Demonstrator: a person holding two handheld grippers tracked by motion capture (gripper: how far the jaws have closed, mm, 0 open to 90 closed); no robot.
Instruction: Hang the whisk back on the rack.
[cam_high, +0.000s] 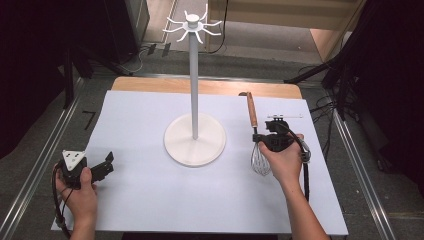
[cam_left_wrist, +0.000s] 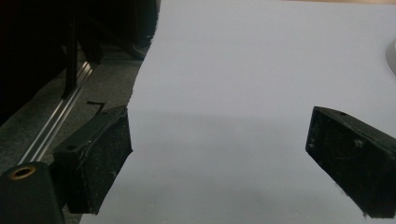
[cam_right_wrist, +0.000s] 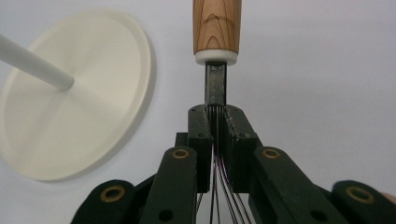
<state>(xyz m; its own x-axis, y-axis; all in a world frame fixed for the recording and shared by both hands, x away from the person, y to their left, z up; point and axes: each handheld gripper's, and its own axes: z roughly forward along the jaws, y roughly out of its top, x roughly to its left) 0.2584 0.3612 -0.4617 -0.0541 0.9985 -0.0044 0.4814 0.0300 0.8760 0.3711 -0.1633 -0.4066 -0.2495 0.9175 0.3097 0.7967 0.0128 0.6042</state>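
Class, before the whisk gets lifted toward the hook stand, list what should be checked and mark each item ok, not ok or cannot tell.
1. Right gripper shut on the whisk wires, just below the wooden handle: ok.
2. Grip firm enough to lift: cannot tell.
3. Left gripper open, holding nothing, away from the whisk: ok.
4. Hook stand upright, hooks bare: ok.
5. Hanging loop at the handle's far end: cannot tell.

left gripper (cam_high: 106, 165): jaws wide apart, low | right gripper (cam_high: 258, 137): jaws clamped together
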